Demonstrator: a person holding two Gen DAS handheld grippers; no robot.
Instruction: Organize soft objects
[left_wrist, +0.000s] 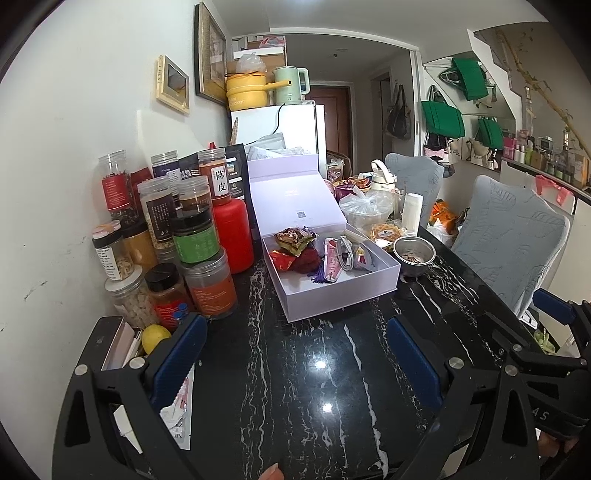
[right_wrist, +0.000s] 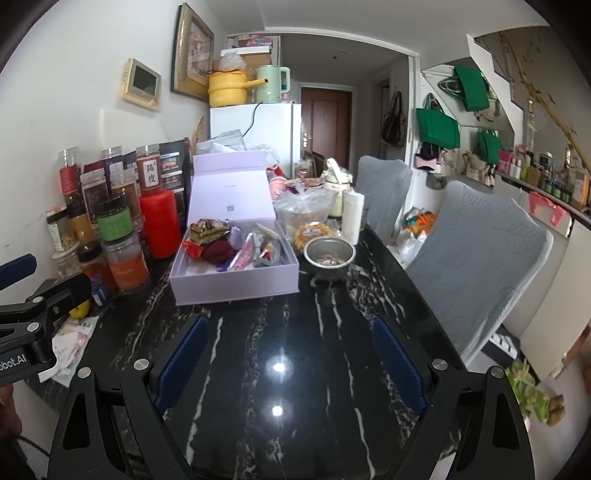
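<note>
An open pale lilac box (left_wrist: 343, 295) (right_wrist: 236, 284) with its lid up stands on the black marble table (left_wrist: 314, 369) (right_wrist: 288, 350). Inside lie soft pouches and sachets (left_wrist: 295, 247) (right_wrist: 210, 240), red, green-gold, purple and pink. My left gripper (left_wrist: 295, 354) is open and empty, low over the table in front of the box. My right gripper (right_wrist: 291, 354) is open and empty, also in front of the box; it also shows at the right edge of the left wrist view (left_wrist: 554, 332). The left gripper shows at the left edge of the right wrist view (right_wrist: 40, 302).
Many spice jars (left_wrist: 192, 236) (right_wrist: 114, 229) and a red bottle (left_wrist: 232, 236) stand left of the box. A metal bowl (left_wrist: 413, 254) (right_wrist: 328, 254), bagged food (left_wrist: 365, 210) and a lemon (left_wrist: 155, 338) are on the table. A torn wrapper (left_wrist: 181, 417) (right_wrist: 70, 343) lies at near left. Grey chairs (left_wrist: 509, 236) (right_wrist: 476, 258) stand right.
</note>
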